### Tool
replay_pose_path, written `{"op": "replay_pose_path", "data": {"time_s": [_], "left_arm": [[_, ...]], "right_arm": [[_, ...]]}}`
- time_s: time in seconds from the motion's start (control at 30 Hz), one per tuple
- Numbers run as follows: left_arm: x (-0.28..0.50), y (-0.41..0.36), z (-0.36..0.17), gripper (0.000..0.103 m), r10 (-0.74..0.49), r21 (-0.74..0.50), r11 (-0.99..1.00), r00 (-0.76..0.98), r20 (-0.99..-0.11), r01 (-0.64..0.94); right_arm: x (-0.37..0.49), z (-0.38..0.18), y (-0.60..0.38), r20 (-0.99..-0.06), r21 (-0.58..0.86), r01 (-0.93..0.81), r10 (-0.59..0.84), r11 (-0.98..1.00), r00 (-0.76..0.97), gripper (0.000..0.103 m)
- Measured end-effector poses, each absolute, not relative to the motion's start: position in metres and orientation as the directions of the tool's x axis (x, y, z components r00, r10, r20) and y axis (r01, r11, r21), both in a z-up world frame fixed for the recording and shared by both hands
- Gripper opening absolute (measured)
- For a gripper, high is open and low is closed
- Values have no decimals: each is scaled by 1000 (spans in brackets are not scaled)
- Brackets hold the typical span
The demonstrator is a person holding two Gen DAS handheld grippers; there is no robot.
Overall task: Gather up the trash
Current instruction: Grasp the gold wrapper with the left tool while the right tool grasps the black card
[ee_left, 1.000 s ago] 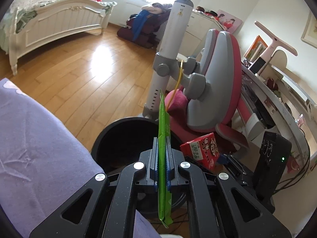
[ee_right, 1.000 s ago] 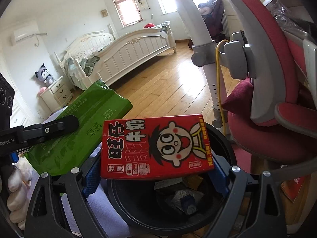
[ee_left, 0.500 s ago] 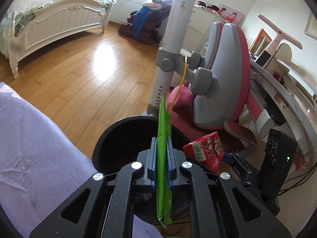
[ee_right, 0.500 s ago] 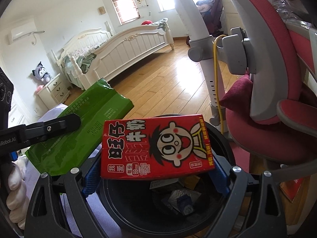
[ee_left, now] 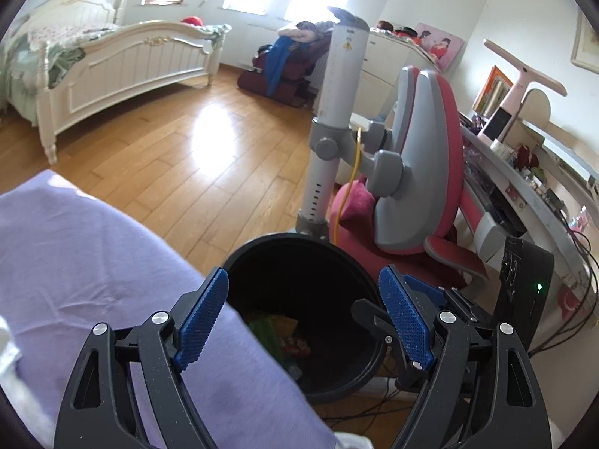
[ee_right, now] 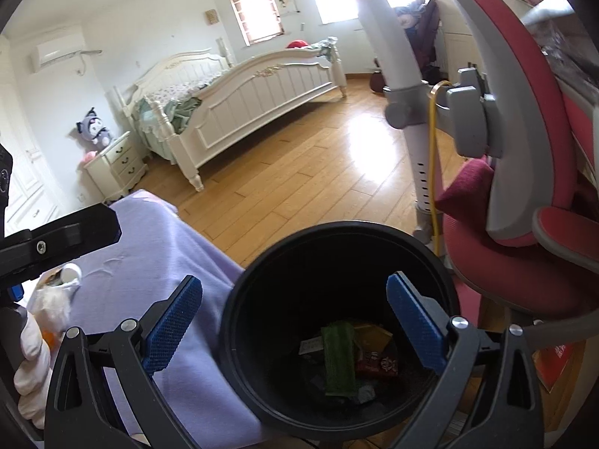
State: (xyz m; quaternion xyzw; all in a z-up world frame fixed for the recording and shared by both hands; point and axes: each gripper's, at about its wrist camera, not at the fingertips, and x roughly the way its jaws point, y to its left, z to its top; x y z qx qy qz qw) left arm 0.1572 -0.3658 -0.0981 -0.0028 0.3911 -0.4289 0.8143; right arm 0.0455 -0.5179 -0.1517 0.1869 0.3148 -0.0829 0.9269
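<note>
Purple bedsheet [ee_right: 142, 247] is lying at left. Both tongs, the left gripper [ee_left: 303, 318] and right gripper [ee_right: 295, 321], are gaping wide and gripping nothing, hovering over the black trash bin [ee_right: 239, 299], where the green wrapper [ee_right: 338, 359] and red milk carton [ee_right: 376, 364] are lying below them.

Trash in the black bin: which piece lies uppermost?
The green wrapper, a long strip overlapping the red carton and the yellow packet beside it.
</note>
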Motion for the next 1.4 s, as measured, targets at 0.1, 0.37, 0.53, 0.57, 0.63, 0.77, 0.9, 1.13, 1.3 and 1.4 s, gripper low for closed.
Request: {"op": "replay_pose_path", "data": {"time_s": [0.1,0.37,0.53,0.57,0.63,0.77,0.9,1.13,1.3,1.4], "left_arm": [[154,-329,-84,90,-683,-325,669,381,-623,669],[159,-192,-59,95,-534,-210,818,571,-624,535],[179,-100,-62,95,-375,-89,899,652,-659,428],[185,-82,-66,95,-340,-60,910,657,-673,410],[198,-56,-75,95,-290,-18,921,652,-701,390],[223,-18,-96,95,-199,86,919,640,-742,384],[250,0,-117,86,-180,111,902,597,-782,417],[277,4,-140,55,-175,119,881,549,-817,458],[291,13,-143,19,-207,37,913,537,-818,407],[290,21,-144,16,-233,-10,924,543,-807,381]], "right_arm": [[52,-139,-497,-602,308,198,29,931,798,98],[95,-106,-402,-595,336,-98,291,937,749,98],[130,-100,-340,-633,348,-248,422,904,649,98],[139,-100,-328,-645,348,-271,439,897,625,98],[152,-103,-303,-673,336,-302,452,892,585,97],[181,-105,-258,-722,305,-372,467,877,511,87],[207,-105,-218,-752,269,-445,475,854,457,86],[256,-116,-162,-819,260,-488,458,833,346,86],[293,-138,-128,-883,237,-455,386,858,268,86],[305,-149,-116,-913,207,-427,331,880,239,86]]}}
